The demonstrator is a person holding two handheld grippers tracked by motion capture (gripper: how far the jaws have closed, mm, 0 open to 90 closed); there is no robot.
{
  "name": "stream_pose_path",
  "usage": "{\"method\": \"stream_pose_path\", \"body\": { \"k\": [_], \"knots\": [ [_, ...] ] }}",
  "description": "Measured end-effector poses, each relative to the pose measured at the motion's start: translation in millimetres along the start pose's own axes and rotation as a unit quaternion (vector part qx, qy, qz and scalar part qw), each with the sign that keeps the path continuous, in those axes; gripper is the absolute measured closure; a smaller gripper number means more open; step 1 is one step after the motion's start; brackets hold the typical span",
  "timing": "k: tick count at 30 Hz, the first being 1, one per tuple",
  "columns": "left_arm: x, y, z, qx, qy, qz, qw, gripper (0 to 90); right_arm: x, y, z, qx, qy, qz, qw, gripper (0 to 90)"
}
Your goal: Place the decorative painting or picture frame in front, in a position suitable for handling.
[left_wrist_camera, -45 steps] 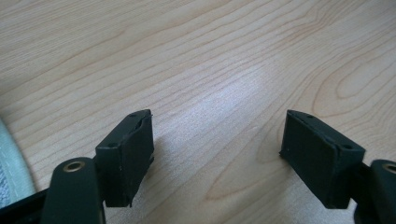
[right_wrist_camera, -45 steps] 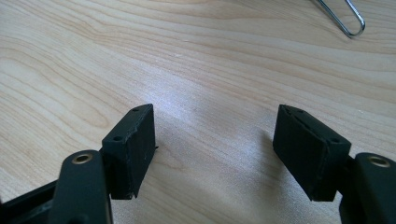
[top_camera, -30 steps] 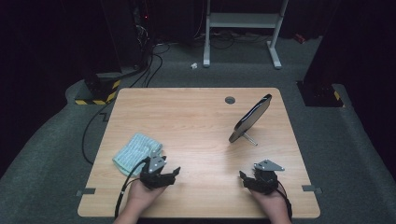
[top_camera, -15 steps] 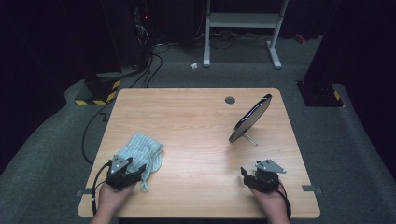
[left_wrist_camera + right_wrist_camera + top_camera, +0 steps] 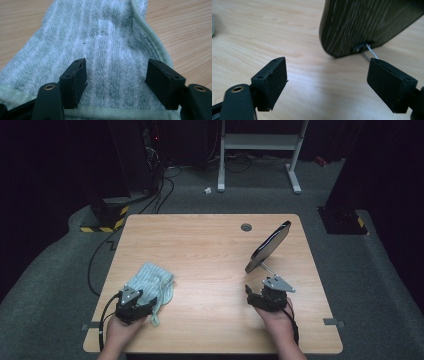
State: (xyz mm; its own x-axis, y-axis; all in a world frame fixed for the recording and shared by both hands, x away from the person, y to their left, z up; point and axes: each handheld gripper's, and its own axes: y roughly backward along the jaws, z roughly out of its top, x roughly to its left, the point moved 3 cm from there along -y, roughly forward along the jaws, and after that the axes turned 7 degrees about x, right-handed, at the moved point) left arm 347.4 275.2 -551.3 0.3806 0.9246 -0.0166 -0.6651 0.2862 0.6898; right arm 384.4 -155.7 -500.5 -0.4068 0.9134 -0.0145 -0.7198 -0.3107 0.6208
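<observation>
Table point(image 5: 210, 250) evenly lit from above, surroundings near black — gripper views sharp mid-frame, near jaws slightly soft.

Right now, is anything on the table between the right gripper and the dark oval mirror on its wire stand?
Nothing visible. The right gripper is open, with bare wooden table between it and the dark oval mirror on its wire stand. The pale green striped towel lies far off under the left gripper.

No words, brand names, labels or numbers can be read anywhere — not on the bench point(image 5: 210, 250), the striped cloth point(image 5: 150, 282) or the dark oval panel on its wire stand point(image 5: 270, 245). The one sign-like marking is yellow-and-black hazard striping point(image 5: 102, 226) on the floor beyond the bench's far left corner — it carries no lettering.
</observation>
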Motion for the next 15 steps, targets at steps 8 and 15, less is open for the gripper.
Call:
{"method": "stream_pose_path", "body": {
  "k": [8, 15],
  "knots": [
    [-2.9, -1.5, 0.1, 0.009, -0.013, 0.012, 0.9998, 31.9, -5.2, -12.8, 32.8, -0.030, -0.021, -0.022, 0.9991, 15.8],
    [-3.3, -2.1, 0.2, 0.010, -0.015, 0.012, 0.9998, 31.7, -7.2, -24.9, 52.7, -0.035, -0.022, -0.042, 0.9982, 15.9]
  ]
}}
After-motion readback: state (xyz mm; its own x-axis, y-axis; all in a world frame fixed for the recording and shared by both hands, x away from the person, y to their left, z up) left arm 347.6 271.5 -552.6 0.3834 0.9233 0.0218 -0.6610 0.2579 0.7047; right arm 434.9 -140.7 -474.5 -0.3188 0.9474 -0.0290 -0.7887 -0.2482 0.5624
